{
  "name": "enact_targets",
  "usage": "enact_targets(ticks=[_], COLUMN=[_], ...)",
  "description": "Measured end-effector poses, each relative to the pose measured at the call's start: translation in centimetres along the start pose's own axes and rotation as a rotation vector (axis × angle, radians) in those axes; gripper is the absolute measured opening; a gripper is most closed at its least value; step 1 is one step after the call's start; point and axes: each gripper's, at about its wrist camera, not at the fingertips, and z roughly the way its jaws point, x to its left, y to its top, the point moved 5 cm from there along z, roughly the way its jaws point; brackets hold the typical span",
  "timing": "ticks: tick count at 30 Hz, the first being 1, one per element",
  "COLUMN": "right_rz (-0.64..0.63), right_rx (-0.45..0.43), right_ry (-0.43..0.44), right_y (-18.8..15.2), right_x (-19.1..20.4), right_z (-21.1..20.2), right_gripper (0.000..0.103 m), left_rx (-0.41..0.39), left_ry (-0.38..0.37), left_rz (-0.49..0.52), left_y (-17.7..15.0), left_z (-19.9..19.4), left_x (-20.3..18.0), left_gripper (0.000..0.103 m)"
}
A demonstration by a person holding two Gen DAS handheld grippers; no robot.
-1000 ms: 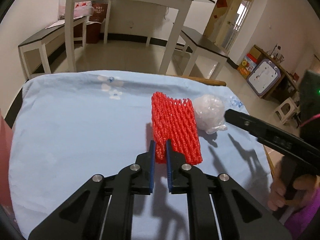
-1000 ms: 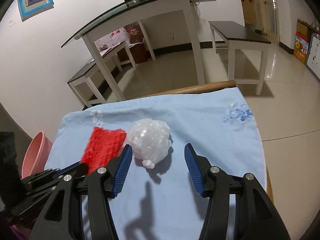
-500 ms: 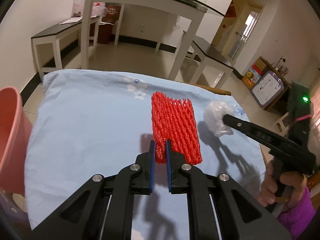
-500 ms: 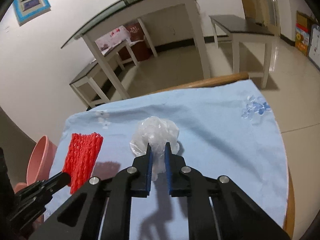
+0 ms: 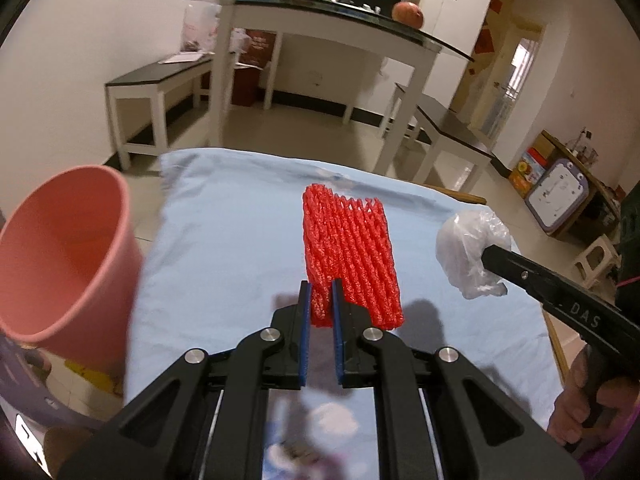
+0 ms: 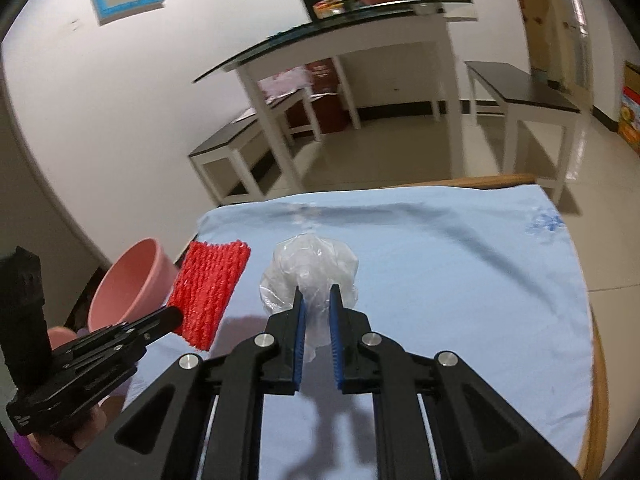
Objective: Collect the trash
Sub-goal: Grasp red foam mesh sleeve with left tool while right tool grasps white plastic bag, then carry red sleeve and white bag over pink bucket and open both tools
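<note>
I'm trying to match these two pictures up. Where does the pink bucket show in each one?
Left wrist view: the pink bucket fills the left edge, beside the blue tablecloth.
Right wrist view: the pink bucket sits lower left, partly behind the red foam net.
Shared landmark: the red foam net, held up in both views.

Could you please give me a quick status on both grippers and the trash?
Left gripper shut on red foam net. Right gripper shut on crumpled plastic bag. Both lifted off blue cloth; pink bin left, path open.
</note>
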Motion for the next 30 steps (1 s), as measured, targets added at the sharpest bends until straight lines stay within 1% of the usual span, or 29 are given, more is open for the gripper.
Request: enact_targets(ticks=[7, 18, 25, 30], right_rz=[-0.105, -0.218, -0.280, -0.308], right_rx=[0.023, 0.046, 0.054, 0.057], right_ry=[0.059, 0.139, 0.183, 0.206], right_y=[-0.4, 0.4, 1.3, 1.4], right_x=[6.2, 14.3, 18.6, 21.1], right_z=[1.3, 4.0, 6.1, 7.2], right_gripper=[0.010, 0.010, 0.010, 0.010], left_rx=[-0.042, -0.093, -0.118, -0.130], left_ry=[0.065, 0.148, 0.207, 0.243], left_rz=[-0.072, -0.157, -0.203, -0.223], left_y=[-0.3, -0.3, -0.1, -0.2], left_z=[-2.9, -5.7, -6.9, -7.7], left_x=[4.1, 9.9, 13.6, 15.7], left_gripper=[0.009, 0.009, 0.009, 0.009])
